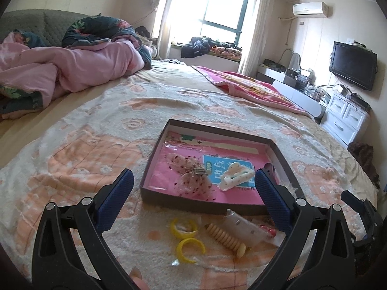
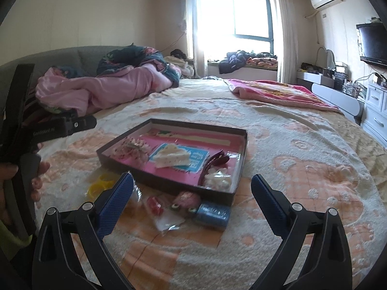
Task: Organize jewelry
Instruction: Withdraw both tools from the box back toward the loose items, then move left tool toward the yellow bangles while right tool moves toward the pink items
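Bedroom light falls from the window across a wide bed [image 1: 101, 145] covered in a cream and orange blanket, and on it sits a shallow dark box [image 1: 154, 162] with a pink lining.

Inside the box lie a white hair claw [image 1: 235, 175], a sheer spotted bow clip [image 1: 193, 169] to its left, and, seen from the right wrist view, a dark red clip [image 2: 214, 160] and a pale beaded piece [image 2: 217, 181] in the near right corner.

Loose jewelry waits on the blanket just in front of the box's near wall: two yellow open rings [image 1: 185, 236], one cream beaded comb [image 1: 227, 238] whose long axis runs from the box toward the camera, one clear packet with a red item [image 1: 251, 227], one pink fluffy piece [image 2: 186, 199] and one small blue box [image 2: 212, 212].

Both tools hang above this row with nothing held. The left gripper [image 1: 193, 183] is spread wide, and the rings and comb lie below and between its jaws, so I judge it the nearer one for those. The right gripper [image 2: 192, 186] is likewise spread wide, over the packet, the pink piece and the blue box.

Each remaining piece needs only a short lift forward over the near wall.
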A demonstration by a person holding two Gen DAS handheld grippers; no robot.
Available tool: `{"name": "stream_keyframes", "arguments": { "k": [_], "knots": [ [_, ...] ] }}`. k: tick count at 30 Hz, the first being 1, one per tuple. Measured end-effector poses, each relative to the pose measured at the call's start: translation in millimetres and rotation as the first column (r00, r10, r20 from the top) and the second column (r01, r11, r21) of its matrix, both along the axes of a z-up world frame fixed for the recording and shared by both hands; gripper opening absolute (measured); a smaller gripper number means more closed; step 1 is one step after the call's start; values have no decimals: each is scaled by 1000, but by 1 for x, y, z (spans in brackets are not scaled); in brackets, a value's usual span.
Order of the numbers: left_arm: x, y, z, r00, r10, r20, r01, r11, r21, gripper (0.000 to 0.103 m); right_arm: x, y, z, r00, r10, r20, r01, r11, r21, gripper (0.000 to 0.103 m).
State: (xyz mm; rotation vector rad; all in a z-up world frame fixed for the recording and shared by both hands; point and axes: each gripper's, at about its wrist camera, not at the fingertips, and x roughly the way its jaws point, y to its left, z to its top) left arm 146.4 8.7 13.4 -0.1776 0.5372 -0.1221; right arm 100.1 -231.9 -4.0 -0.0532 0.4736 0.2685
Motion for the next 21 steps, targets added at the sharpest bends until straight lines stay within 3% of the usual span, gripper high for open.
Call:
{"name": "stream_keyframes", "arguments": {
  "k": [21],
  "knots": [
    [-21, 21, -26, 995, 67, -80, -62, 996, 59, 92, -15, 37, -27, 992, 110, -58, -115, 989, -90, 95]
  ]
}}
